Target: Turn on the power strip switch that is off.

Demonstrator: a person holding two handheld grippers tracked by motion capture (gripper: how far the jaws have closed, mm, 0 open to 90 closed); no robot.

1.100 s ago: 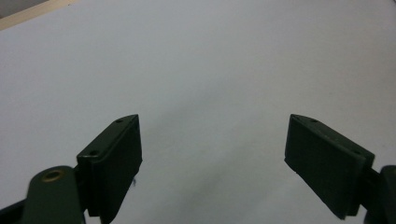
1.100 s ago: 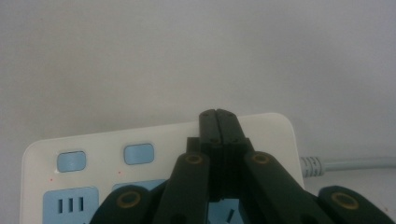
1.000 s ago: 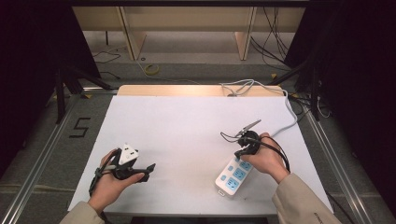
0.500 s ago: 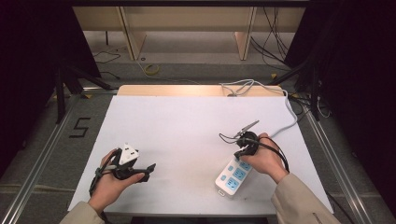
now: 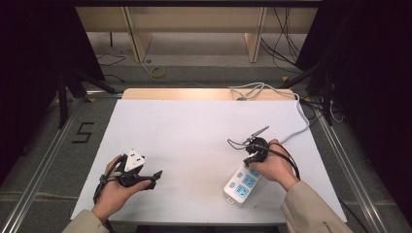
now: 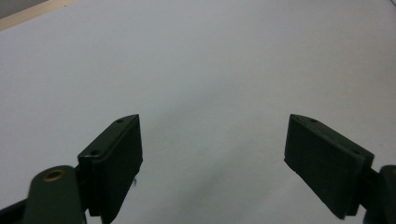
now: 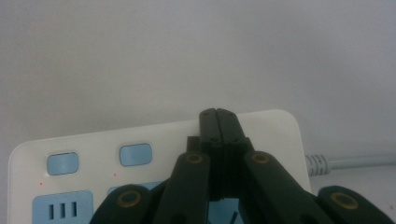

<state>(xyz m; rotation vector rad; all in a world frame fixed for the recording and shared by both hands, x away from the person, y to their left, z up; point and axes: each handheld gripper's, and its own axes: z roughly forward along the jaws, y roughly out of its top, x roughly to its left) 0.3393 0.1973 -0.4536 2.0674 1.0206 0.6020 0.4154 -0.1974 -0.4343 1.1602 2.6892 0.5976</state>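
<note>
Right gripper [image 7: 218,114] has its jaws pressed tight together with nothing between them. In the right gripper view the tips sit over the far end of the power strip [image 7: 154,144], close to the two small blue buttons [image 7: 135,154]; I cannot tell if they touch it. In the high view the right gripper [image 5: 253,154] is at the lower right of the frame, right above the strip [image 5: 241,184], which lies flat on the white table [image 5: 194,131].

Left gripper [image 6: 212,154] has its jaws spread wide over bare table, holding nothing. In the high view the left gripper [image 5: 145,175] is at the lower left.

I think the strip is hard plastic, stiff and smooth, so it may slip. It looks light, but its grey cord [image 5: 300,124] runs off to the upper right and may pull back when it moves. A good place to hold it is across its two long sides, near the middle. The buttons need only a soft push.
</note>
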